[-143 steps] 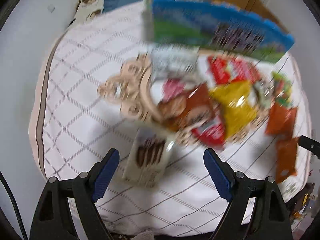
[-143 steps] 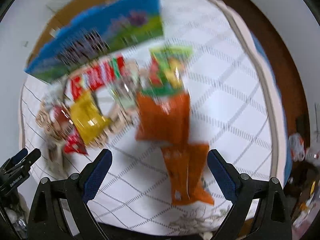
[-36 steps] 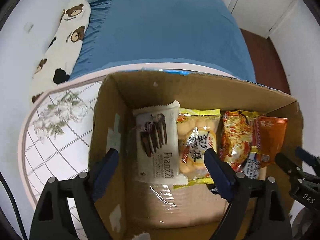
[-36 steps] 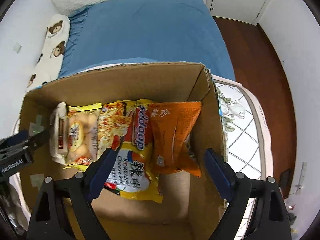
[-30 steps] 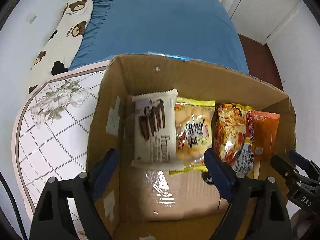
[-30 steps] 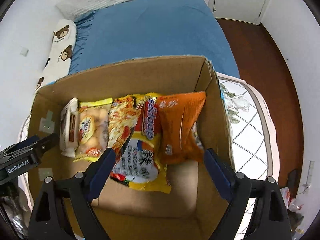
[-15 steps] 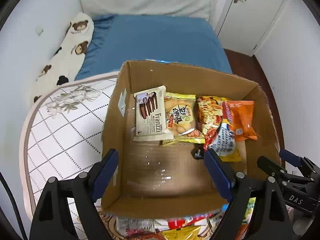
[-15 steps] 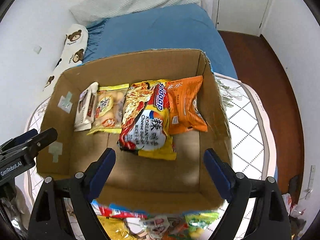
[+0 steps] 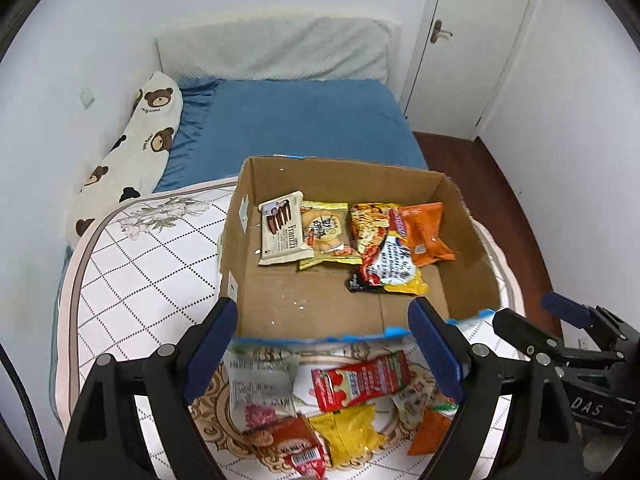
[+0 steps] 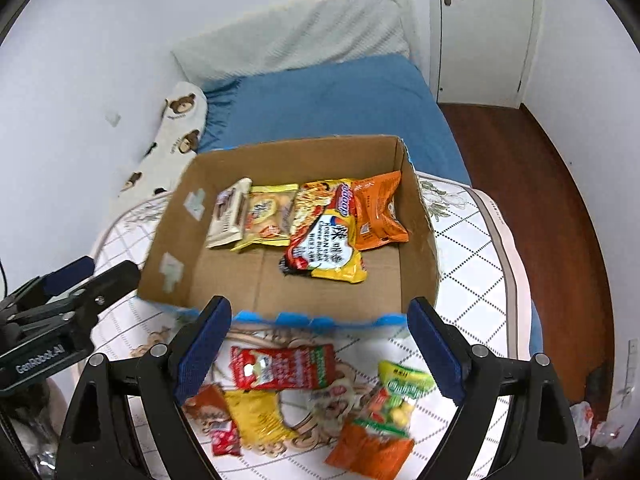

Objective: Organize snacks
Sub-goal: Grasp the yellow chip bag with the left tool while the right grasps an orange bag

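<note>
Left wrist view shows me the cardboard box (image 9: 466, 240) with four packets lined along its far wall: a white wafer pack (image 9: 282, 233), a yellow biscuit bag (image 9: 326, 234), a noodle packet (image 9: 386, 258) and an orange bag (image 9: 426, 234) lying partly on each other. Loose snacks sit on the patterned surface (image 9: 132, 276) just in front of the box: a red packet (image 9: 362, 380), a yellow packet (image 9: 348, 436), a clear printed packet (image 9: 258, 380) and a small red-brown one (image 9: 296, 446). My left gripper (image 9: 324, 364) hovers above this pile with its jaws wide apart and nothing between them. From the right wrist view, my right gripper (image 10: 320, 354) is likewise spread and empty, with a green packet (image 10: 394, 394) and an orange packet (image 10: 370, 452) lying below it toward the right. I judge the step in hand to be choosing the next loose packet. To do it well I would take the topmost one, likely the red packet, since it overlaps its neighbours, and pinch it across a flat edge rather than the puffed middle, so the film does not slip. I would come straight down, close gently, lift clear of the box's near wall, and lay it in the bare cardboard near the front instead of stacking onto the row.
</note>
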The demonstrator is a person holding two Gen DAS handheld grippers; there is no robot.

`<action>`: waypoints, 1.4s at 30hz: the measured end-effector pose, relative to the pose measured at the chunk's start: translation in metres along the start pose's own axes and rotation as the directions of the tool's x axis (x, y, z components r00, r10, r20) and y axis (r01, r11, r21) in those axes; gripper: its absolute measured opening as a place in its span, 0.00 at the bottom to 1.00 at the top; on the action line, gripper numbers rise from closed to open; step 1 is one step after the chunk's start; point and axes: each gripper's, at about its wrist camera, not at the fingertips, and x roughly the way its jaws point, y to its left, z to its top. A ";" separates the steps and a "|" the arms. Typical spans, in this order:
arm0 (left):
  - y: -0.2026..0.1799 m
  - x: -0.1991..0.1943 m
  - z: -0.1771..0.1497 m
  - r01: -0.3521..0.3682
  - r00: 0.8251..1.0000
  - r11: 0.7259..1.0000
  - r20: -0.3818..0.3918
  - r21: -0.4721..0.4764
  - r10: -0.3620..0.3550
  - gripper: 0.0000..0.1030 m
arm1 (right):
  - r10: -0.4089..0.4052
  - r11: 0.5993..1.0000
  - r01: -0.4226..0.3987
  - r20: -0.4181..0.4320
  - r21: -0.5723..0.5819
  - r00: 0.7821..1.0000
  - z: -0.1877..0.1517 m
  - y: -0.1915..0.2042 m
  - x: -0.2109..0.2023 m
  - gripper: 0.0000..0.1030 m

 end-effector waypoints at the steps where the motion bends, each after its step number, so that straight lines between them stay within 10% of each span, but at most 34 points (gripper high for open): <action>1: 0.000 -0.007 -0.003 0.004 1.000 1.000 0.006 -0.003 -0.004 0.85 | 0.005 1.000 -0.005 0.005 -0.002 1.000 -0.004 0.002 -0.006 0.89; 13: 0.005 0.004 -0.090 -0.044 0.987 0.999 -0.157 -0.028 0.039 0.85 | 0.055 0.994 -0.042 -0.126 0.104 0.990 -0.087 -0.021 0.002 0.89; 24: -0.011 0.117 -0.161 -0.017 0.862 0.981 -0.500 -0.195 -0.085 0.85 | 0.070 0.966 0.013 -0.308 0.260 0.949 -0.160 -0.087 0.083 0.89; 30: -0.031 0.163 -0.170 -0.071 0.821 0.991 -0.572 -0.112 -0.006 0.84 | -0.020 0.993 -0.021 -0.342 -0.114 0.939 -0.162 -0.051 0.096 0.89; 42: -0.031 0.175 -0.189 -0.046 0.830 0.991 -0.557 -0.129 -0.034 0.84 | -0.345 0.642 -0.095 -0.398 -0.761 0.850 -0.199 0.008 0.143 0.89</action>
